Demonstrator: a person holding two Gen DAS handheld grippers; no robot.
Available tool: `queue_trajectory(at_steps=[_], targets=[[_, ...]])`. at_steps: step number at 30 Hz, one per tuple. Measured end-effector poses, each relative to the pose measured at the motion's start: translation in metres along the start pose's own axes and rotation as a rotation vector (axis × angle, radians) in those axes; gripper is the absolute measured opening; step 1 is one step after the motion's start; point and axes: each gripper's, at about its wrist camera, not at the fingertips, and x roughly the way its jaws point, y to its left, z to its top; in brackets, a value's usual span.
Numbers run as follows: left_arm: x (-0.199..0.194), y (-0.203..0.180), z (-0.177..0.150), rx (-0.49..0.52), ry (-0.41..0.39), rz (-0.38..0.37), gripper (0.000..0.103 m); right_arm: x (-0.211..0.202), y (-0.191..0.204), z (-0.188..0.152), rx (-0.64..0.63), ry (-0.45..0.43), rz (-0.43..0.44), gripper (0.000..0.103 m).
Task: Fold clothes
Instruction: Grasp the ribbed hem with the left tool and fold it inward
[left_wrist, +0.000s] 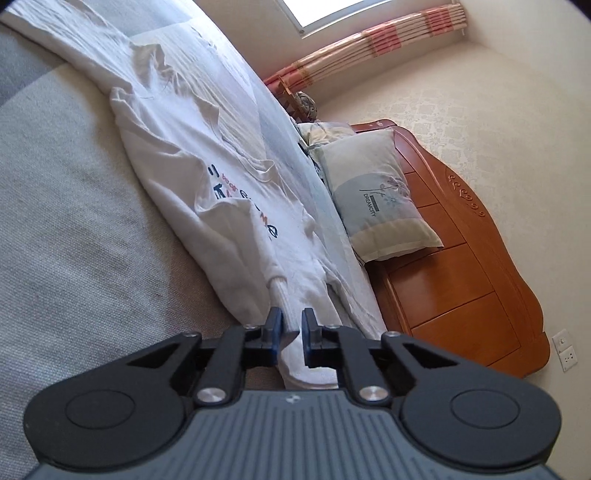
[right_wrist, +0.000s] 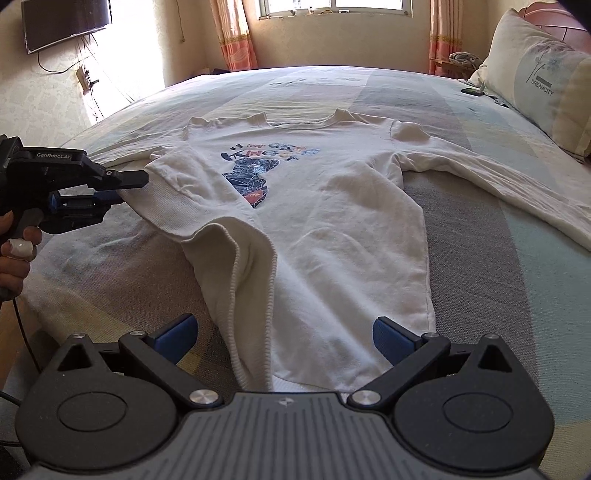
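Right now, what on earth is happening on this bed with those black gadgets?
A person is folding a white sweatshirt spread print-side up on the bed, using a handheld two-finger gripper in each hand. The left gripper is clamped on the cuff of one sleeve, which lies folded across the chest. The right gripper hovers open over the hem, holding nothing. The other sleeve stretches out flat toward the pillow.

White sweatshirt (right_wrist: 332, 206), navy-orange print; grey-cream banded bedspread (right_wrist: 480, 236); pink-striped curtains (right_wrist: 232, 33); orange-brown headboard (left_wrist: 461, 266).
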Motion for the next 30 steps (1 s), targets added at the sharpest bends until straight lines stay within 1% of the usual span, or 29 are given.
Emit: queue_trajectory(at_steps=[2,4,6,8,11,12,14,18,21,24,27,28,30], targets=[[-0.009,0.001,0.001,0.012,0.001,0.021,0.009,-0.002,-0.003,-0.002,0.011,0.000,0.003,0.103],[-0.013,0.004,0.003,0.016,-0.003,0.064,0.014,-0.003,-0.004,-0.004,0.019,0.001,0.005,0.103],[-0.007,0.013,0.003,-0.019,0.010,0.064,0.029,-0.002,-0.005,-0.005,0.024,0.003,0.007,0.103],[0.003,0.024,0.003,-0.050,0.021,0.074,0.034,-0.001,-0.004,-0.006,0.029,0.007,0.010,0.103],[0.022,0.038,0.005,-0.080,0.040,0.088,0.035,-0.003,-0.002,-0.006,0.020,0.003,0.013,0.103],[0.027,0.039,0.007,-0.071,0.035,0.081,0.034,-0.004,-0.002,-0.006,0.015,0.003,0.010,0.103],[0.036,0.037,0.015,-0.044,0.026,0.073,0.037,-0.004,-0.001,-0.006,0.009,0.005,0.003,0.103],[0.055,0.034,0.026,-0.026,0.060,0.068,0.039,-0.002,-0.003,-0.007,0.021,0.014,-0.002,0.103],[0.060,0.026,0.018,0.001,0.113,0.028,0.043,0.000,-0.001,-0.008,0.017,0.018,-0.005,0.103],[0.058,0.023,0.003,0.015,0.147,-0.031,0.043,-0.001,0.002,-0.009,-0.006,0.020,-0.007,0.103],[0.051,0.038,-0.001,-0.090,0.085,-0.092,0.041,0.002,0.001,-0.011,-0.006,0.030,-0.006,0.103],[0.049,0.044,-0.002,-0.129,0.061,-0.113,0.039,0.004,0.000,-0.011,0.000,0.034,-0.005,0.103],[0.047,0.052,-0.006,-0.182,0.023,-0.137,0.031,0.005,-0.001,-0.012,0.008,0.035,-0.006,0.103]])
